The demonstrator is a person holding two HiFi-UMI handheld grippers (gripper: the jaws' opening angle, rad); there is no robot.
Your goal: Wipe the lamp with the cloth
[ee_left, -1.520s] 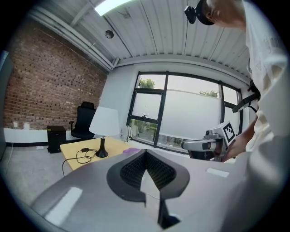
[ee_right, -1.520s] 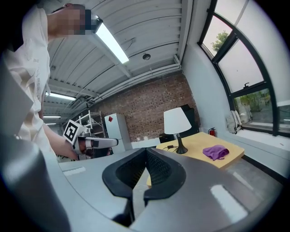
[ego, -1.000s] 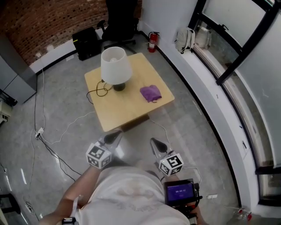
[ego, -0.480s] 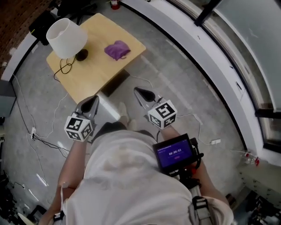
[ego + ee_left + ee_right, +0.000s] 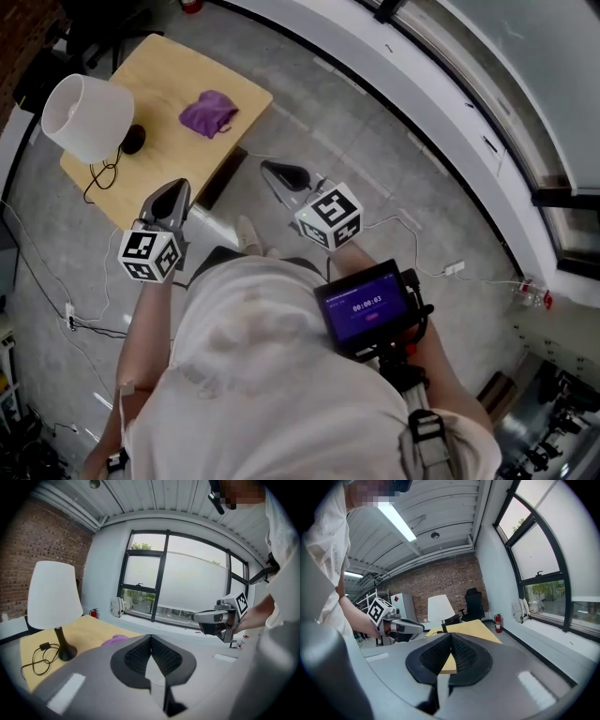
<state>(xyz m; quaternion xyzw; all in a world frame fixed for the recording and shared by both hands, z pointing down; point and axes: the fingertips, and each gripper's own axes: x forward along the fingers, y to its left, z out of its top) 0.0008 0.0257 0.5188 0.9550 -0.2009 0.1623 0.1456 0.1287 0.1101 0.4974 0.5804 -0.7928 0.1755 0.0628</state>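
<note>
Cloth (image 5: 114,640) half hidden by left gripper (image 5: 151,638) | lamp (image 5: 51,595) fully visible

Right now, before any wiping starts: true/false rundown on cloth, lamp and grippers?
1. The cloth lies on the table, apart from the lamp. True.
2. The left gripper is shut on the cloth. False: it is shut but empty, and the cloth lies on the table.
3. The lamp lies on its side. False: it stands upright.
4. The right gripper is shut and holds nothing. True.
</note>
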